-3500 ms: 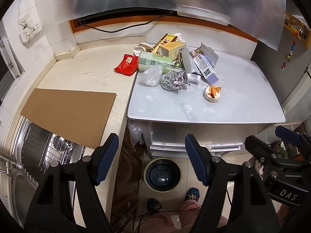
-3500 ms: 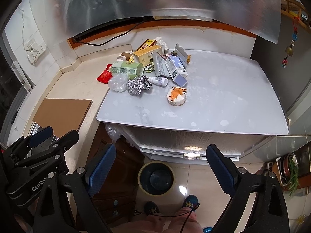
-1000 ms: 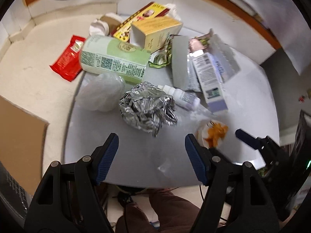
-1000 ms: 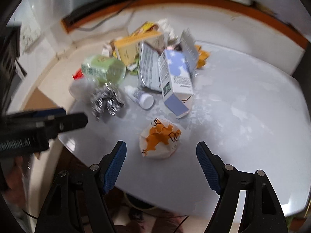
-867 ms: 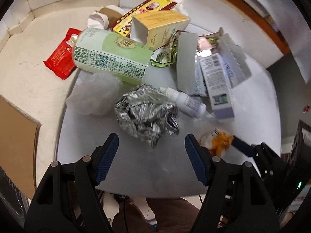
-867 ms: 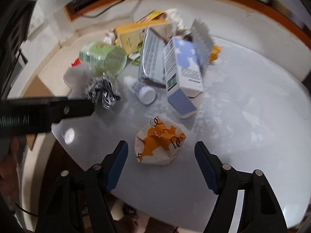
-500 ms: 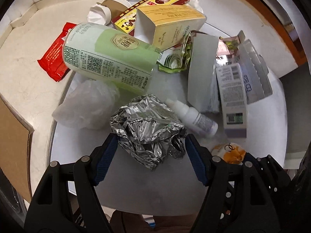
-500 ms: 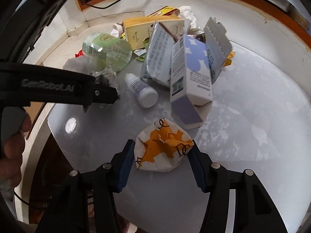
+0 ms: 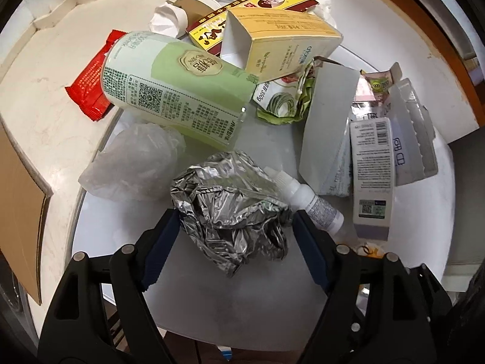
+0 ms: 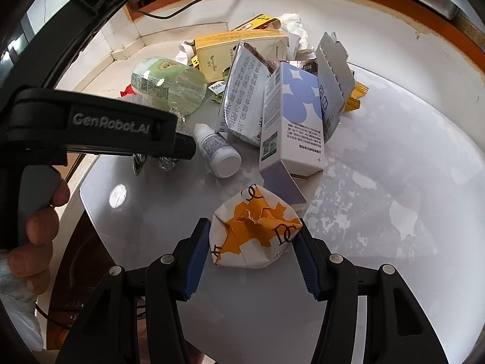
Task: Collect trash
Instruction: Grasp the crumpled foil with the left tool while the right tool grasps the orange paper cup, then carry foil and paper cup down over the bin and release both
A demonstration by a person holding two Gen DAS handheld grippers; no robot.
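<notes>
A crumpled silver foil ball (image 9: 224, 200) lies on the white tabletop (image 9: 242, 306), near its front edge. My left gripper (image 9: 233, 215) points down over it, one blue pad on each side of the foil. Its jaws are opening and do not squeeze the ball. In the right wrist view a crushed white and orange paper cup (image 10: 254, 236) sits between the pads of my right gripper (image 10: 252, 224), which press on both its sides. A hand (image 10: 36, 227) holds the left tool's black handle (image 10: 91, 127) at the left, hiding most of the foil.
Behind the foil lies a heap: a green bottle (image 9: 172, 91), a yellow box (image 9: 282, 48), a red wrapper (image 9: 91, 82), a clear plastic bag (image 9: 133, 163), a white dropper bottle (image 9: 312, 200) and a purple and white box (image 10: 291, 121). Cardboard (image 9: 21, 206) covers the counter on the left.
Both grippers came down from above the floor bin to the tabletop. The left one now straddles the foil ball. The right jaws narrowed onto the paper cup.
</notes>
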